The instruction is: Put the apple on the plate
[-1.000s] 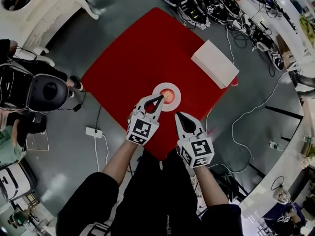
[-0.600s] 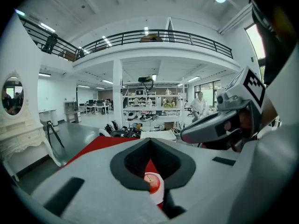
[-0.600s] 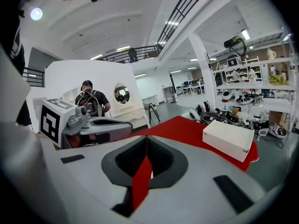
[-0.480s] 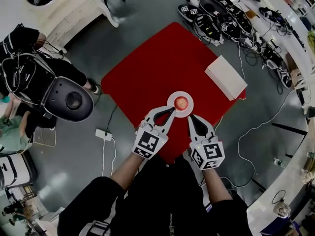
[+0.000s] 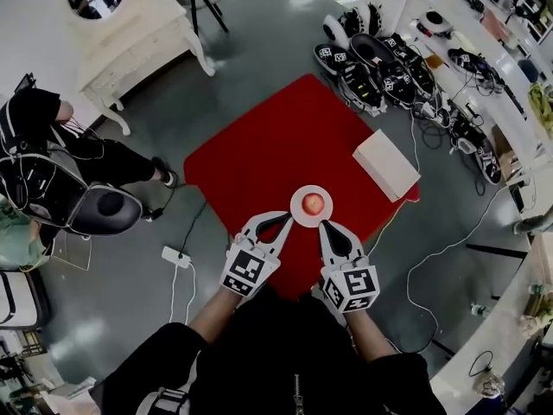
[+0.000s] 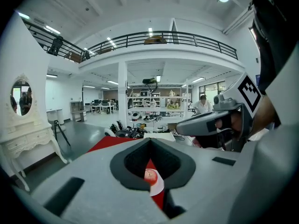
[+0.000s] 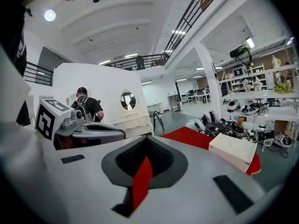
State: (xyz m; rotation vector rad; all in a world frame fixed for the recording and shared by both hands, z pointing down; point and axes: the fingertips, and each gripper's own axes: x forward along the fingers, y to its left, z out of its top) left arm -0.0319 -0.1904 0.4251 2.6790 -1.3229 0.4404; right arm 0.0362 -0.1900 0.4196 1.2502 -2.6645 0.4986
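Apple [image 5: 314, 203] sits in the middle of the white plate [image 5: 297, 212]. The red surface [image 5: 268, 145] carries both, with a white box [image 5: 386, 164] at its 3 o'clock edge. Left tongs [image 5: 288, 217] and right tongs [image 5: 324, 225], both clenched on nothing, have their tips near the plate's rim at 7 and 5 o'clock.

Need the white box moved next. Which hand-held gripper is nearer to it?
Right. The right hand-held gripper is below-left of the white box; the left hand-held gripper is farther left, past the plate.
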